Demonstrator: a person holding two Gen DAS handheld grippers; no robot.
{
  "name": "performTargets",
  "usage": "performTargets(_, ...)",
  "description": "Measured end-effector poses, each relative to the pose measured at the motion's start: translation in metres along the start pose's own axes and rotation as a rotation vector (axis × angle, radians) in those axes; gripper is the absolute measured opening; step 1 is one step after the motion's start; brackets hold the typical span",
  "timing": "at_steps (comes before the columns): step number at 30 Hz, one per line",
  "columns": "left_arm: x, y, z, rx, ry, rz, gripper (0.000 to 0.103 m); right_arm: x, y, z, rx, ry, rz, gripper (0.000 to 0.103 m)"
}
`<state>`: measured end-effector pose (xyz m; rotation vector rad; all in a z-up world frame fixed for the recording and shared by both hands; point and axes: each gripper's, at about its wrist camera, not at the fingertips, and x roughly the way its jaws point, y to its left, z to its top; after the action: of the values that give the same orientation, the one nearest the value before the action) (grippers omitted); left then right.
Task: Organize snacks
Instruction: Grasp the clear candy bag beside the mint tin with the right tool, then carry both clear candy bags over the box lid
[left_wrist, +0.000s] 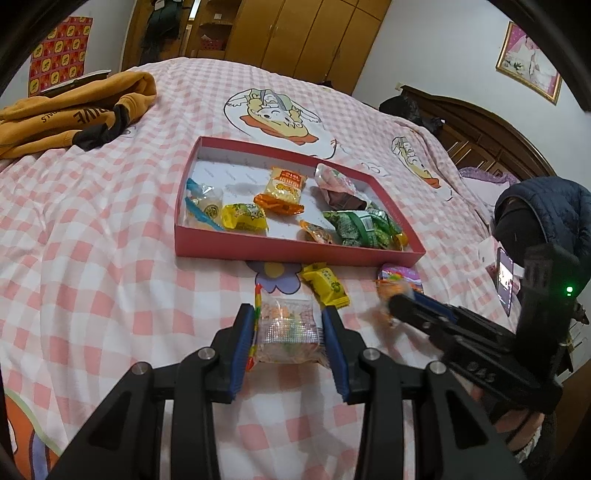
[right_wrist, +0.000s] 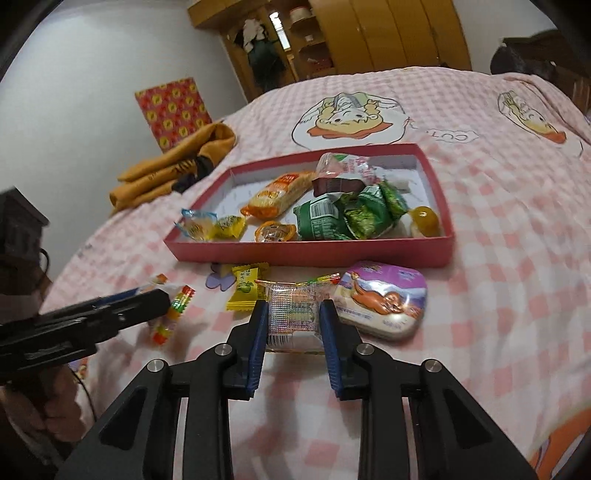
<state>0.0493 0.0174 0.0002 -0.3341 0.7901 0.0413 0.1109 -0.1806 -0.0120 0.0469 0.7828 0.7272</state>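
A red shallow box (left_wrist: 295, 254) (right_wrist: 306, 251) lies on the pink checked bedspread and holds several wrapped snacks. In front of it lie a yellow candy (left_wrist: 327, 286) (right_wrist: 245, 291) and a purple foil-lidded cup (left_wrist: 400, 275) (right_wrist: 384, 299). My left gripper (left_wrist: 287, 310) is shut on a clear packet with a rainbow edge (left_wrist: 288, 328), low over the bed. My right gripper (right_wrist: 294, 304) is shut on a clear shiny packet (right_wrist: 291, 314) beside the cup. Each gripper shows in the other's view, left (right_wrist: 159, 299) and right (left_wrist: 399, 301), the latter blurred.
A folded orange hoodie (left_wrist: 74, 107) (right_wrist: 173, 166) lies at the bed's far left. A dark jacket (left_wrist: 546, 210) and a lit phone (left_wrist: 504, 277) are at the right edge. Wooden wardrobes (left_wrist: 306, 33) stand behind the bed. A hand (right_wrist: 44, 413) holds the left gripper.
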Motion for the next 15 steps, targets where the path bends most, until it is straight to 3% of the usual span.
performTargets(15,0.0033,0.0004,0.005,0.011,-0.003,0.016,0.039,-0.0062,0.0034,0.0089,-0.01,-0.019,-0.001,0.029)
